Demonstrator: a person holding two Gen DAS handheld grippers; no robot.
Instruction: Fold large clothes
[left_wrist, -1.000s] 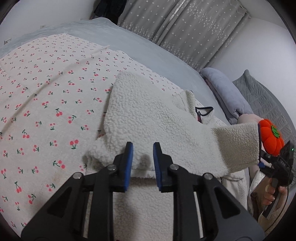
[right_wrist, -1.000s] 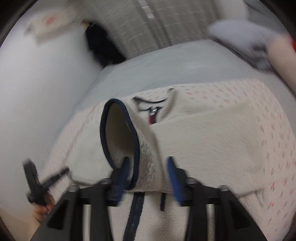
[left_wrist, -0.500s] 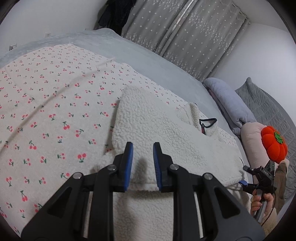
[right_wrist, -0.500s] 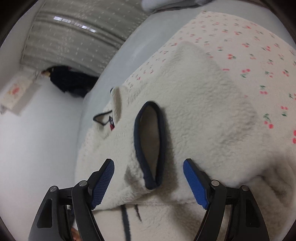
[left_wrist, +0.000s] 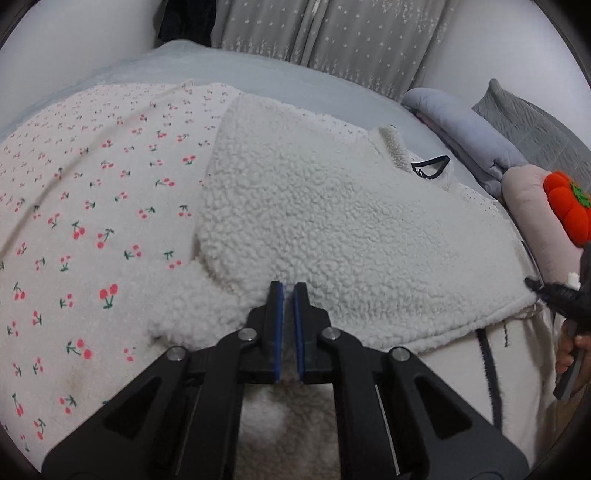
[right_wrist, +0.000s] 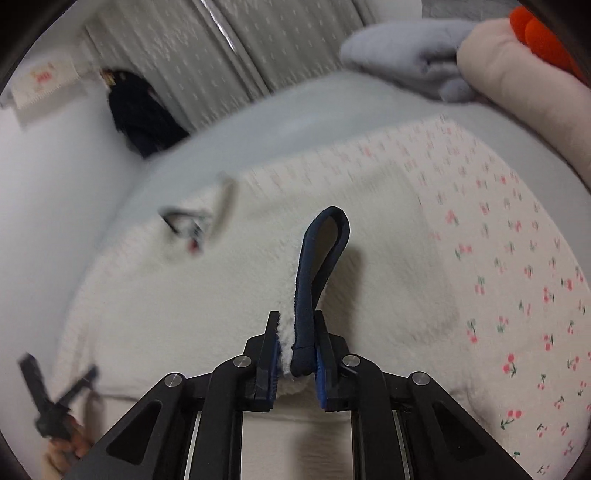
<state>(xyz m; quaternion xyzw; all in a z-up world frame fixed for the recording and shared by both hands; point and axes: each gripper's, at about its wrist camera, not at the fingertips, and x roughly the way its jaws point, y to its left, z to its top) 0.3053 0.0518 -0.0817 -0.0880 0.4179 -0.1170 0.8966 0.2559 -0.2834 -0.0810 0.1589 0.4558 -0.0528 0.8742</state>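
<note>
Since half a second ago the right claw (right_wrist: 295, 349) has gone from wide open to clamped on the navy-trimmed cuff (right_wrist: 309, 295) of the sleeve. Left claw (left_wrist: 288, 325) has narrowed too, pads nearly together at the fleece jacket (left_wrist: 332, 221) hem; whether fleece is pinched between them, cannot tell. Jacket lies spread on the cherry-print blanket (left_wrist: 92, 206) on the bed, sleeve folded across the body. Cuff grip probably serves to place the sleeve (judgement only). No legible brand; collar tag (left_wrist: 430, 166) too small to read.

The fleece jacket (left_wrist: 332, 221) is cream with a navy cuff (right_wrist: 317, 258); the bedspread (left_wrist: 92, 206) is pale with red cherries; the curtains (left_wrist: 351, 40) are grey, white-flecked.
</note>
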